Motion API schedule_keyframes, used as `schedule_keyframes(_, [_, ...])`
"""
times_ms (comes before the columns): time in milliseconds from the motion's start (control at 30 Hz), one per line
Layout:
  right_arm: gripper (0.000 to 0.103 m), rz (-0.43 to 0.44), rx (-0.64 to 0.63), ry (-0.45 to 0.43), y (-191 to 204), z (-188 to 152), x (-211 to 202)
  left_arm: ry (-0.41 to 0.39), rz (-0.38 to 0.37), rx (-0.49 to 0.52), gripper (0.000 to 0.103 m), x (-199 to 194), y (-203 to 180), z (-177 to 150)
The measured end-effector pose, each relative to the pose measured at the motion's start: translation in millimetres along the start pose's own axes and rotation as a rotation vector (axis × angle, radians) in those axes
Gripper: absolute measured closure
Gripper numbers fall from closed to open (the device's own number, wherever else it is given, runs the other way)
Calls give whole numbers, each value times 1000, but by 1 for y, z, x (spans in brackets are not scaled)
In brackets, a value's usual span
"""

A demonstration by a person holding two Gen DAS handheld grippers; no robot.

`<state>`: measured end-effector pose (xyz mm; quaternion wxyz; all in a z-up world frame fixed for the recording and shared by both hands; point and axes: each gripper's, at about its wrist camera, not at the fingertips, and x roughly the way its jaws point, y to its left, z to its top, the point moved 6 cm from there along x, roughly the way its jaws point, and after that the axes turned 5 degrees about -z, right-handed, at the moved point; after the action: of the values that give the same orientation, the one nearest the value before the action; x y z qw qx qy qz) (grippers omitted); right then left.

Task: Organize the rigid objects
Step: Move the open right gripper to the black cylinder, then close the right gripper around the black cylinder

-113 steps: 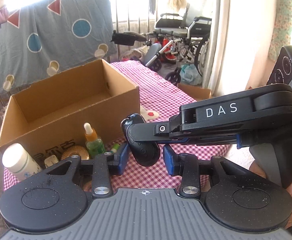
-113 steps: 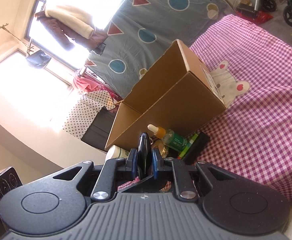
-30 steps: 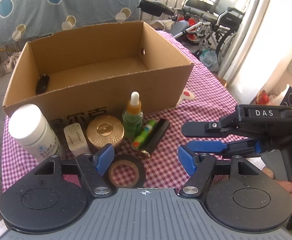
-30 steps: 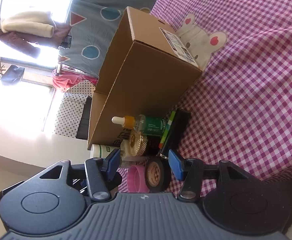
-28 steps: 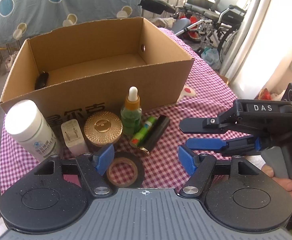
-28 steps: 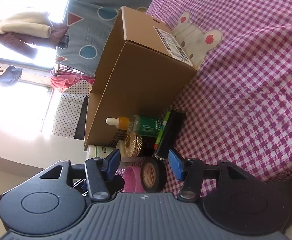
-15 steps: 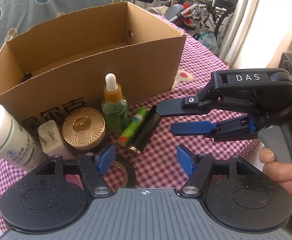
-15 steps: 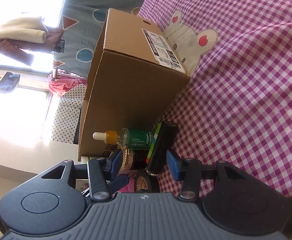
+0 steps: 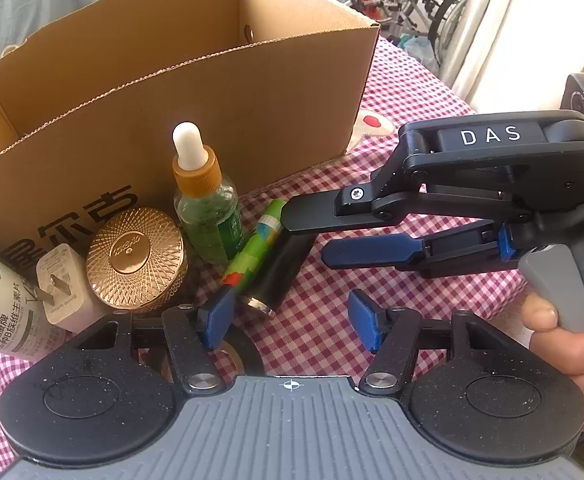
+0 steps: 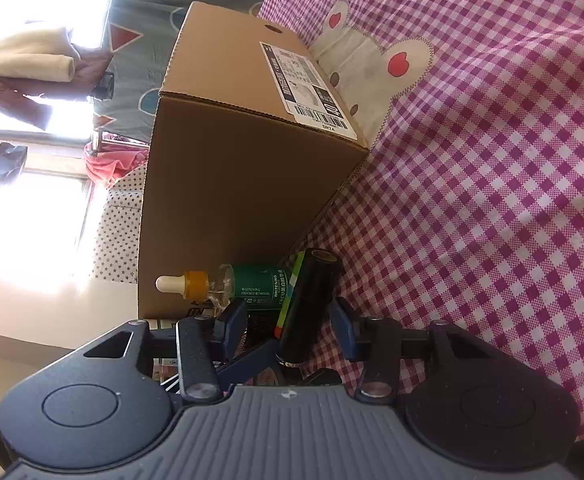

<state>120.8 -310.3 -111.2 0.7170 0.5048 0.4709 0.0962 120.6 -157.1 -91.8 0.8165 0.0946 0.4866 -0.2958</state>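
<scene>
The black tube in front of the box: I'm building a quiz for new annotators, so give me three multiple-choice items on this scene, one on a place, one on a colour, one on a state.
1. Where does the black tube lie?
A. in the box
B. on the cloth beside the green tube
C. on the gold lid

2. The dropper bottle's collar is:
A. amber
B. blue
C. white

3. The right hand-held gripper is:
A. shut on the bottle
B. open around the black tube
C. out of view

B: it lies against the green tube on the cloth, outside the box.
A: amber under a white bulb.
B: its fingers straddle the tube, gaps showing.
</scene>
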Motion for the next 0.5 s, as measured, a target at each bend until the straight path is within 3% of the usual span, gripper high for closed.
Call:
schedule_keyframes(333, [54, 5, 3, -3, -12, 1, -7, 19, -126, 17, 41, -3, -29, -7])
schedule_keyframes(500, [53, -5, 2, -12, -17, 1, -16, -9, -103, 49, 42, -10, -37, -8])
